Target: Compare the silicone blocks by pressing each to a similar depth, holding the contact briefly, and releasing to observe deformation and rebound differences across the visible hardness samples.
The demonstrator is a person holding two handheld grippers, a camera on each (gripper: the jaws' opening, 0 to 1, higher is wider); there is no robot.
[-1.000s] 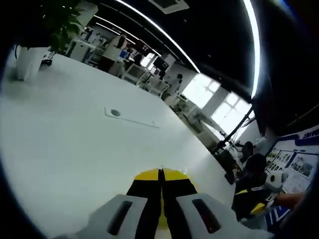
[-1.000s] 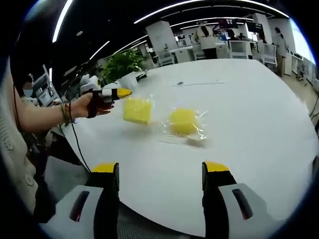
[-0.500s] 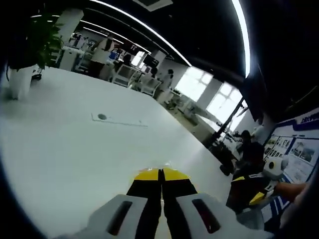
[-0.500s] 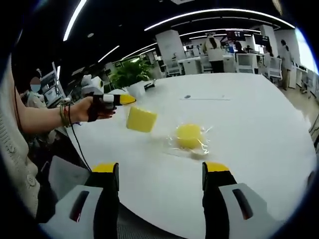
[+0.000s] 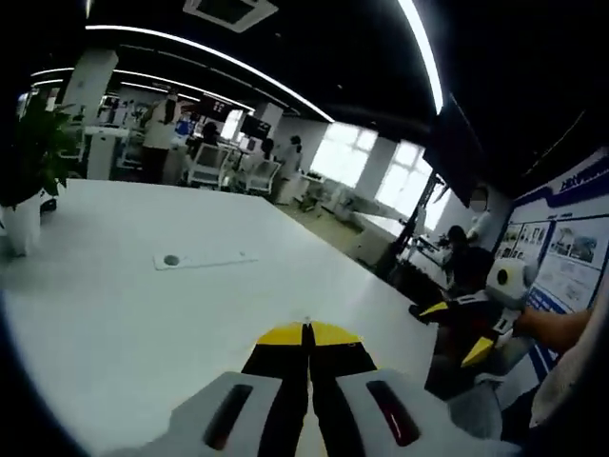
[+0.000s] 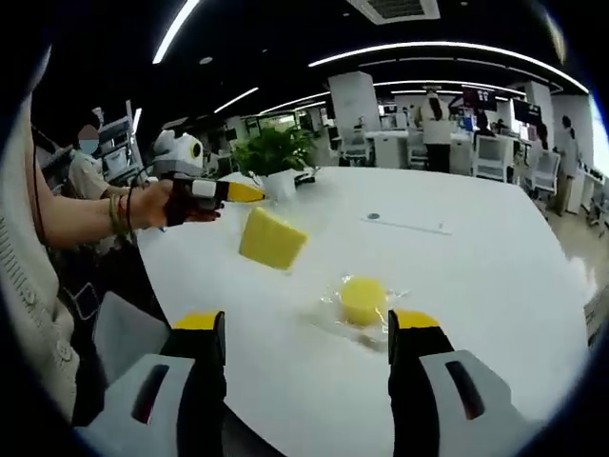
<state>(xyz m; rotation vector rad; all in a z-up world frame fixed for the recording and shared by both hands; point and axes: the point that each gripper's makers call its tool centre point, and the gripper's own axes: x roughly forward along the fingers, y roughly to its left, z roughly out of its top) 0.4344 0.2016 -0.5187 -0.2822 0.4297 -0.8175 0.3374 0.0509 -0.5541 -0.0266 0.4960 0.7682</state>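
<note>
A person lifts one yellow silicone block (image 6: pixel 272 238) clear of the white table (image 6: pixel 495 314) with the left gripper (image 6: pixel 221 191), whose yellow-tipped jaws are pinched on the block's upper corner so that it hangs tilted just below and beyond the tips. In the left gripper view the same jaws (image 5: pixel 306 335) meet tip to tip with only a thin sliver of the block's bag peeking between them, which fits a grip on an edge or on the wrapping, not across the body (which of the two cannot be told).

The right gripper (image 6: pixel 307 322) hangs wide open and holds nothing, its two black fingers well apart near the table's edge. The second block (image 6: pixel 363 300), a rounder yellow sample in crinkled clear wrapping, lies on the table just ahead of the right gripper, nearer its right-hand finger. It appears to be left flat there so that it can be pressed against a firm surface.

Judging by the task, the lifted block is probably being repositioned before any pressing begins; no contact on either sample is under way. A potted plant (image 6: pixel 273 158) stands far ahead of the left gripper at the table's far side.
</note>
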